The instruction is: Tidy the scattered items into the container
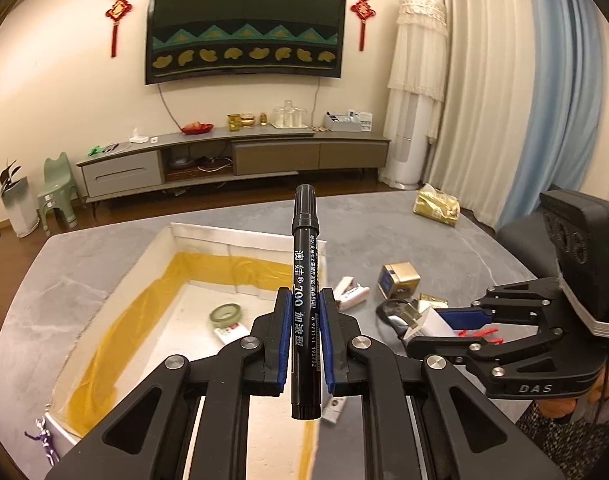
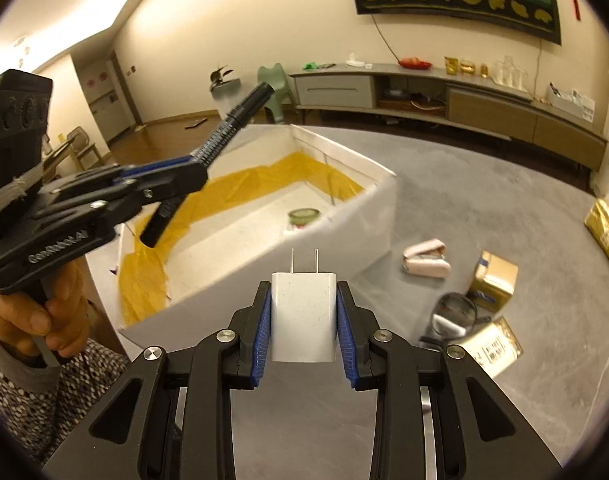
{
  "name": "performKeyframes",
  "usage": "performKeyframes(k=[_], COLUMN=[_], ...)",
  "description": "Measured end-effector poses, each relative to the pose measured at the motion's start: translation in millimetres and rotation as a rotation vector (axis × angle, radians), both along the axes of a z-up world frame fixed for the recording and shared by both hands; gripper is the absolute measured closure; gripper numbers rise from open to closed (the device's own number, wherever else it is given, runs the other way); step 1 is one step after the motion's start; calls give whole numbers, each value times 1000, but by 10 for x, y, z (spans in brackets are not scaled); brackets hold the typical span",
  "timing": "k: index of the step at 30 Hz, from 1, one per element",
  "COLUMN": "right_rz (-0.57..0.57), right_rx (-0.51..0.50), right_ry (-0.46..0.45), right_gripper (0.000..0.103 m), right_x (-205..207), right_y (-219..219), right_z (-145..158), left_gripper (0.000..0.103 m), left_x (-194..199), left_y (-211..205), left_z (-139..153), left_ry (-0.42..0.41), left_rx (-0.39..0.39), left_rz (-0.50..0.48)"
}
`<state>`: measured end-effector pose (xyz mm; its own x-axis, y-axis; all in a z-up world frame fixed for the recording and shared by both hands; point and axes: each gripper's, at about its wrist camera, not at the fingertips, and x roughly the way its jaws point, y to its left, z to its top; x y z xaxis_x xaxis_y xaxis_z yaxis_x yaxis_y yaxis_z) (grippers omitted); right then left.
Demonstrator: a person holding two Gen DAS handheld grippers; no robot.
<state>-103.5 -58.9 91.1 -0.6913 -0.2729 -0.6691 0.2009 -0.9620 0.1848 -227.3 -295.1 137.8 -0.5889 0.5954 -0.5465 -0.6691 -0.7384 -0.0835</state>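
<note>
My left gripper [image 1: 304, 294] is shut on a black marker [image 1: 304, 240], which stands upright between the blue pads above the white box with yellow lining [image 1: 240, 236]. In the right wrist view the same left gripper [image 2: 196, 166] holds the marker [image 2: 232, 120] tilted over the box [image 2: 344, 220]. My right gripper [image 2: 304, 296] is shut on a white charger plug [image 2: 304, 316], prongs forward, just outside the box's near wall. The right gripper [image 1: 424, 330] with the charger [image 1: 436, 322] also shows at the right of the left wrist view. A green tape roll [image 1: 225, 315] lies in the box.
On the grey table right of the box lie a pink stapler [image 2: 424, 260], a gold box [image 2: 492, 280], a gold tin [image 2: 490, 346], a magnifier [image 2: 456, 308] and a gold packet [image 2: 606, 228]. A small purple figure [image 1: 44, 440] stands beside the box's near left corner.
</note>
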Motion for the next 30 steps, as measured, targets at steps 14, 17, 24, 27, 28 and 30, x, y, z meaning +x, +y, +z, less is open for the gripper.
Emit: performKeyframes(k=[14,17,24,27,28,30], right_rz=[69,83,114,130,136,146], right_rx=[89,105,134,147,151,161], right_ry=[47,45,36,27,22,14], right_gripper=[71,71,71,71,71,71], right_x=[-216,-299,-476,-535,-558,-596], right_y=[-472,-557,-740,-824,-859,-910], right_z=[417,446,431,412,402,378], left_gripper=[89,89,89,89,89,89], left_x=[-203,-256,-345,-367,-378,-398], left_y=[-361,-457,-595,-639,-648,-673], left_z=[20,30,22,-5,-18,-38], left_ry=[-2,-8,-17,-21,-23,-28], left_rx=[33,38,40,30,24,17], left_rz=[75,99,125,129,131,136])
